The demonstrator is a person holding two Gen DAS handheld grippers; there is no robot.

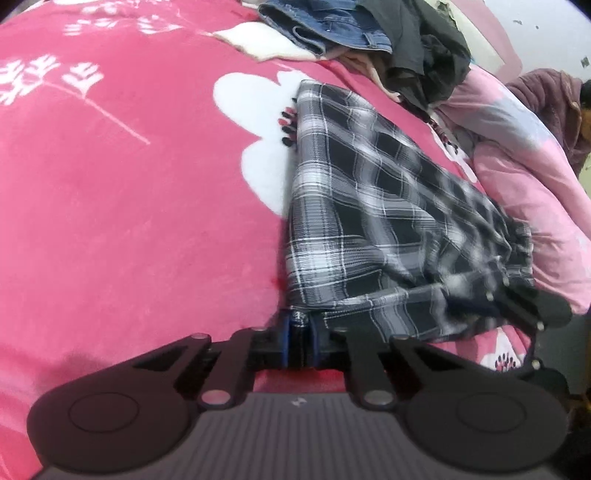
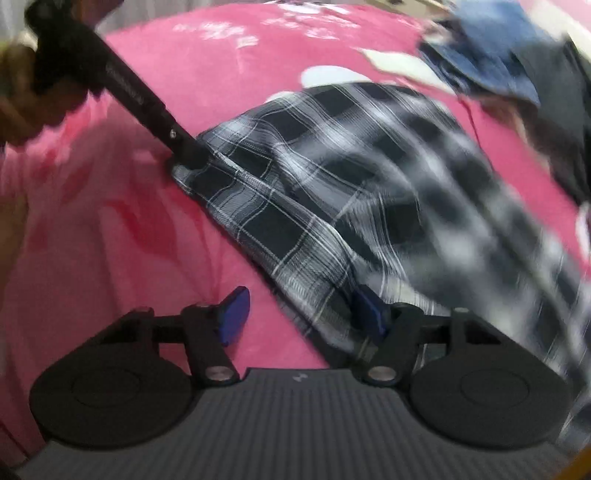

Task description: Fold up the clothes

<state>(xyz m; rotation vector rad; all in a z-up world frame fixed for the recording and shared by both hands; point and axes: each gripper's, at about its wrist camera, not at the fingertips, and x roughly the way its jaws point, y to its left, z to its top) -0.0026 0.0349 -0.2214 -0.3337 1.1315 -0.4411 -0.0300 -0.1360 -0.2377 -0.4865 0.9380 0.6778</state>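
Observation:
A black-and-white plaid garment (image 1: 373,206) lies on a pink floral blanket (image 1: 129,206). My left gripper (image 1: 300,328) is shut on the garment's near corner, blue pads pressed together on the cloth. In the right wrist view the same plaid garment (image 2: 332,184) spreads up and right. My right gripper (image 2: 301,317) is open, with its blue pads (image 2: 234,314) wide apart and the garment's edge lying across the right pad. The left gripper (image 2: 188,155) shows there as a black bar pinching the garment's far corner. The right gripper's black frame (image 1: 532,306) shows at the garment's right edge.
A pile of clothes with blue jeans (image 1: 325,26) and a dark grey garment (image 1: 424,48) sits at the far edge of the blanket. A light pink quilt (image 1: 517,155) lies bunched at the right. The pile also shows in the right wrist view (image 2: 495,59).

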